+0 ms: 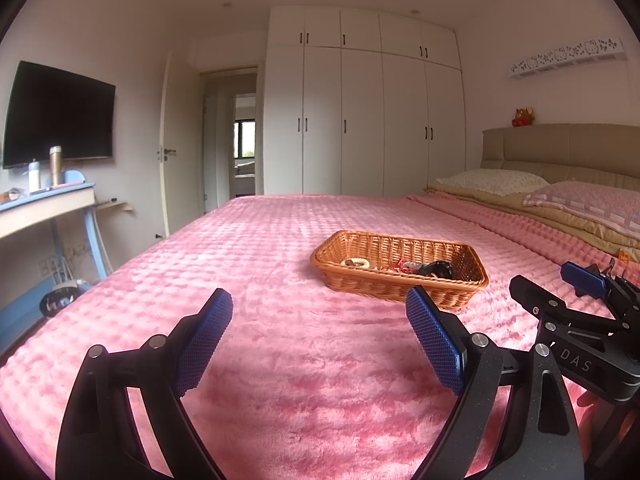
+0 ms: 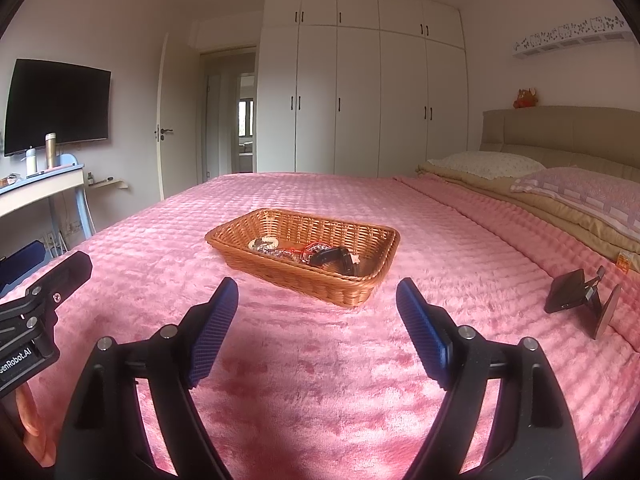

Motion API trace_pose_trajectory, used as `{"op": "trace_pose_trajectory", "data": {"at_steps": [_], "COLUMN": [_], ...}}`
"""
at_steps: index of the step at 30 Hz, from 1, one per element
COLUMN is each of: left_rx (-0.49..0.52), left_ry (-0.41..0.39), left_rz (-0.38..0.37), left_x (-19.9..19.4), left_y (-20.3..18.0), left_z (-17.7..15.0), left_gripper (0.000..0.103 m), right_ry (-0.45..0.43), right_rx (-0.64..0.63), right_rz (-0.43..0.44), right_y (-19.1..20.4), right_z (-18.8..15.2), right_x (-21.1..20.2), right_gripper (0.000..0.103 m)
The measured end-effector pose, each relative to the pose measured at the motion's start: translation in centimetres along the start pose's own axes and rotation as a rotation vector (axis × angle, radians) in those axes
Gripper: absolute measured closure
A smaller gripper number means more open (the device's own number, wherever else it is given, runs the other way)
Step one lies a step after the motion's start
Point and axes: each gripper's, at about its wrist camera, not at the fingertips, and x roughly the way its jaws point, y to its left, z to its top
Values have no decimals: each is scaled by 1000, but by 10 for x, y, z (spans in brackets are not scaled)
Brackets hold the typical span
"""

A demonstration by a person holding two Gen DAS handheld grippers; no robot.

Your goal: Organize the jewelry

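Note:
A woven brown basket (image 1: pixel 400 280) (image 2: pixel 304 276) lies on the pink bedspread (image 1: pixel 280 360), ahead of both grippers. Inside it are a white bead bracelet (image 1: pixel 356 263) (image 2: pixel 262 245), red-stringed jewelry (image 1: pixel 402 267) (image 2: pixel 310 249) and a black band (image 1: pixel 438 269) (image 2: pixel 334 258). My left gripper (image 1: pixel 320 320) stands open over bare bedspread, short of the basket and a little left of it. My right gripper (image 2: pixel 316 308) is open too, with nothing between its blue pads, just short of the basket's near corner. In the left wrist view the right gripper (image 1: pixel 556 284) shows at the right edge.
A black phone stand (image 2: pixel 576 300) sits on the bed at the right. Pillows (image 2: pixel 580 196) and a beige headboard (image 2: pixel 560 132) lie beyond it. A desk with bottles (image 1: pixel 44 200) and a wall TV (image 1: pixel 60 114) are at the left. White wardrobes (image 2: pixel 360 100) line the far wall.

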Motion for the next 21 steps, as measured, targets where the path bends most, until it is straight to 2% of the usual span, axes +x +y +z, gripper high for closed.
{"op": "trace_pose_trajectory", "data": {"at_steps": [21], "left_rx": [17], "left_ry": [-19], "left_rz": [20], "left_x": [-1], "left_y": [-3], "left_z": [-2], "left_gripper": [17], "right_ry": [1], "right_rx": [2], "right_rz": [-1], "right_y": [-1], "right_z": [-2], "right_x": [-1], "right_gripper": [25]}}
